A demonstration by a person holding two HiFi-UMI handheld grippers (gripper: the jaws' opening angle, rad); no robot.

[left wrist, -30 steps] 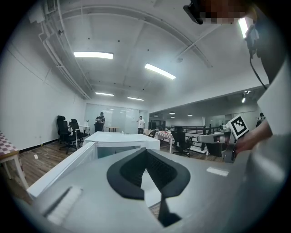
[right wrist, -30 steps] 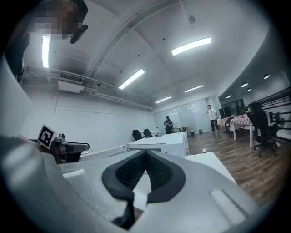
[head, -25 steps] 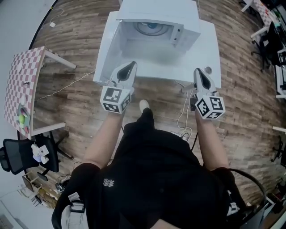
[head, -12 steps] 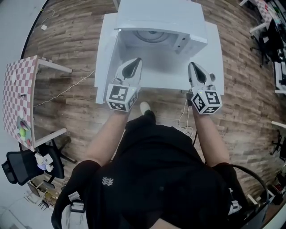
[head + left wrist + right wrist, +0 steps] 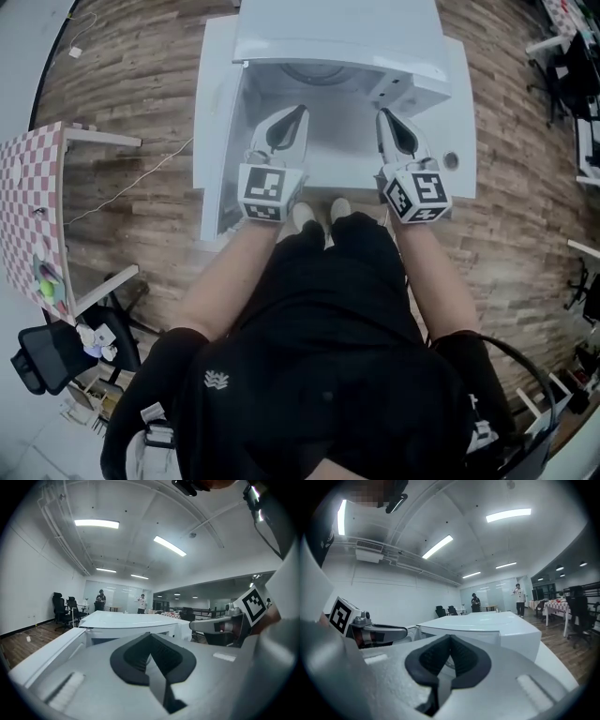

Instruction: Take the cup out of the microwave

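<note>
White microwave (image 5: 337, 37) is open on its table (image 5: 459, 122), door (image 5: 214, 141) swung left. The left gripper (image 5: 301, 109) and right gripper (image 5: 381, 112) are at the cavity mouth, both pinched together on nothing. Just ahead of them a round shape (image 5: 319, 73) shows inside; can't tell if it's the cup.

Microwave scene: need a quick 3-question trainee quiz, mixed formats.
1. True or false: the microwave has its door swung open.
2. Pick one: the left gripper and right gripper are A) both shut, holding nothing; B) both wide open; C) clamped on a plate.
3. Fill in: in the head view, the checkered table stands on the ___ side.
Key: 1 true; 2 A; 3 left.
</note>
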